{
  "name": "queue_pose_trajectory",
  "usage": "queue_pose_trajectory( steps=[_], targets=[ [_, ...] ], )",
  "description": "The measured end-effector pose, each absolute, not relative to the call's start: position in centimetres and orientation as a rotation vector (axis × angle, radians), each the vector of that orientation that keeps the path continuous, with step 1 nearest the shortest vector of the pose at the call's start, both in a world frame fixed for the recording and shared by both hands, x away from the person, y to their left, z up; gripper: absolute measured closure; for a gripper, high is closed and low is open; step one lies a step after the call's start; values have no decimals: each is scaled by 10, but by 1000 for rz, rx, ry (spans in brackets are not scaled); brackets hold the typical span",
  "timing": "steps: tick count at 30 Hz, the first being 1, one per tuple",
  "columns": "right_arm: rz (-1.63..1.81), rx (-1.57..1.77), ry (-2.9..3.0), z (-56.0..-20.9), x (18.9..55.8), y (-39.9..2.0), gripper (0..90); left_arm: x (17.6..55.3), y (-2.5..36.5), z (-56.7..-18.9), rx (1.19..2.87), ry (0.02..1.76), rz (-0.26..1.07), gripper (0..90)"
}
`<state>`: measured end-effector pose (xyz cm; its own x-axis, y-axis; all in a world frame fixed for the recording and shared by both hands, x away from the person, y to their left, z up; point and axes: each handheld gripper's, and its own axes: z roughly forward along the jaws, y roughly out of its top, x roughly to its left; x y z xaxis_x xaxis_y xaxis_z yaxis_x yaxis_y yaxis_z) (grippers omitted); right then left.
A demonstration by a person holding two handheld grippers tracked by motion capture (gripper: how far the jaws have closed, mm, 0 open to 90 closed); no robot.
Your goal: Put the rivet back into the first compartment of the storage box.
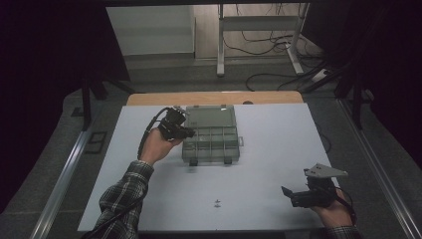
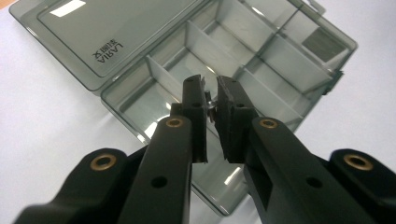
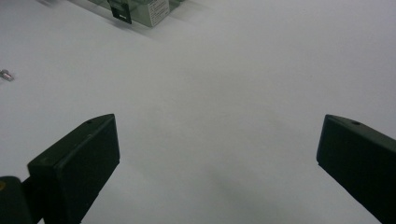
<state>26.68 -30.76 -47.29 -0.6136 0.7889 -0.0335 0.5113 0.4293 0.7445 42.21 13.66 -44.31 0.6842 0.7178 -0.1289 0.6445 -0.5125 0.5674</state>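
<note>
A smoky clear organizer box (image 1: 211, 157) lies open at the table's far middle, its lid (image 2: 98, 37) folded back flat. My left gripper (image 1: 189, 132) hangs over the box's left side, above the divided compartments (image 2: 261, 60). Its jaws are shut on a small shiny metal screw (image 2: 211, 106), pinched between the pads. My right gripper (image 1: 288, 196) rests near the front right corner of the table. In the right gripper view it (image 3: 218, 123) stands wide open over bare white tabletop with nothing between its fingers.
Two small screws (image 1: 217, 202) lie on the white table near the front middle; one screw (image 3: 5, 74) sits at the left edge of the right gripper view. A wooden strip (image 1: 214, 97) borders the table's far edge. Black latches (image 1: 193, 162) hang off the box's front.
</note>
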Motion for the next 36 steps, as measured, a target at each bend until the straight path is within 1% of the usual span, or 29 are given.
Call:
queue_pose_trajectory(
  steps=[16, 29, 30, 31, 33, 34, 36],
  targets=[
    [1007, 1101, 2325, -474, 268, -306, 0, 439, 138, -476, 2288, 1130, 208, 828],
    [998, 1099, 2339, -475, 269, -305, 0, 442, 139, -492, 2239, 1175, 183, 815],
    [998, 1100, 2338, -475, 269, -305, 0, 441, 138, -491, 2232, 1178, 182, 802],
    [999, 1101, 2337, -475, 269, -305, 0, 441, 139, -489, 2224, 1174, 180, 754],
    [1000, 1102, 2336, -475, 269, -305, 0, 441, 138, -487, 2220, 1169, 181, 738],
    [999, 1102, 2336, -475, 269, -306, 0, 441, 138, -485, 2218, 1165, 181, 702],
    [999, 1102, 2336, -475, 269, -306, 0, 440, 137, -483, 2215, 1157, 178, 690]
  ],
)
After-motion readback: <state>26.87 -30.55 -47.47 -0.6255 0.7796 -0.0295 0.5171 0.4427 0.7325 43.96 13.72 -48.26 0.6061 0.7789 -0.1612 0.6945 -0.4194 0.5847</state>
